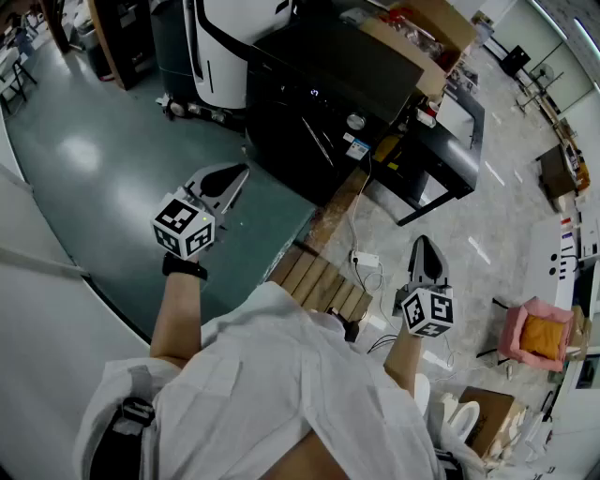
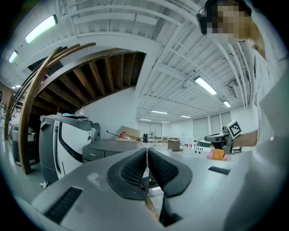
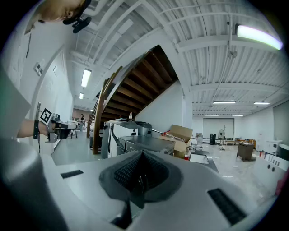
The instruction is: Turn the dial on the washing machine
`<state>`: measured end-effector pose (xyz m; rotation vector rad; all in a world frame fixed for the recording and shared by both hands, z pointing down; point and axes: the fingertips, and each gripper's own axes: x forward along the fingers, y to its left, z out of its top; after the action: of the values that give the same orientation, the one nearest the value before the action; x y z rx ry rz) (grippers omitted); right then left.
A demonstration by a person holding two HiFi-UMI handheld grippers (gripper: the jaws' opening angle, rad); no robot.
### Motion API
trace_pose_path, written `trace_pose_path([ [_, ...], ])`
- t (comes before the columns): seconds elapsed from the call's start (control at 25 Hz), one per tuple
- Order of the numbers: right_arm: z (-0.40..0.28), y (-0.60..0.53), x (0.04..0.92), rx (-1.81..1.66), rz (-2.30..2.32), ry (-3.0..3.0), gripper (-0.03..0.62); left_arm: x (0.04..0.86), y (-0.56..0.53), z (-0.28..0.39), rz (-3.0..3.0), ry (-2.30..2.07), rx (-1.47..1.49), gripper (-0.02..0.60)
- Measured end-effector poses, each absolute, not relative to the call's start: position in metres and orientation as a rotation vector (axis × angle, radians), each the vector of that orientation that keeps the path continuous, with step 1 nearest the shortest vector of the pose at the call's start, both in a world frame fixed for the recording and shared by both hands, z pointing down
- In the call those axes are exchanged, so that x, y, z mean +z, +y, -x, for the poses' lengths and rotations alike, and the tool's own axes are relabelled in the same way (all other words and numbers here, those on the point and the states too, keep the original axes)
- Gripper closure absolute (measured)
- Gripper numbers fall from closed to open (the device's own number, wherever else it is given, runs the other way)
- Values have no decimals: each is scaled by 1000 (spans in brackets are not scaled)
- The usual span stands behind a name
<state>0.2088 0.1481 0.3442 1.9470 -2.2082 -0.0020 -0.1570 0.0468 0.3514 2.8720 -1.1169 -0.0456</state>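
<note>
The black washing machine [image 1: 319,89] stands ahead of me in the head view, with a round silver dial [image 1: 355,121] on its front panel. My left gripper [image 1: 241,172] is held up well short of the machine, to its lower left, jaws shut on nothing. My right gripper [image 1: 424,242] hangs further back at the right, also shut and empty. The left gripper view shows the closed pads [image 2: 135,169] aimed toward the dark machine [image 2: 106,149]. In the right gripper view the machine [image 3: 144,144] lies beyond the shut pads [image 3: 131,173].
A large white appliance [image 1: 234,47] stands left of the washer, with an open cardboard box [image 1: 422,28] behind it. A low black table [image 1: 450,141] is to its right. A wooden pallet [image 1: 319,281] and a power strip [image 1: 364,259] lie on the floor before me. A pink seat [image 1: 536,336] is far right.
</note>
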Motion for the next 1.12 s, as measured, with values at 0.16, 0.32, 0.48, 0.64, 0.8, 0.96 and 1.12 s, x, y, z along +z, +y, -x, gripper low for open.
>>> trace_pose_path([
  [0.16,-206,149,347,2,-1944,-2207,594,353,46,160,-2870,-1116,-42,565],
  [0.32,-207,147,346,4,-1938,-2205,594,352,46,159,-2869,-1115,-39,565],
  [0.48,-205,144,346,23,-1932,-2239,593,353,42,157,-2870,-1100,-30,565],
  [0.64,-198,135,344,60,-1922,-2310,592,353,36,164,-2867,-1104,-30,565],
  [0.8,-183,125,349,55,-1875,-2301,592,354,30,174,-2862,-1105,-30,565],
  [0.96,-166,113,367,83,-1799,-2297,592,366,21,178,-2845,-1101,-18,565],
  [1.12,-160,91,376,122,-1753,-2312,592,373,6,179,-2825,-1111,-21,565],
])
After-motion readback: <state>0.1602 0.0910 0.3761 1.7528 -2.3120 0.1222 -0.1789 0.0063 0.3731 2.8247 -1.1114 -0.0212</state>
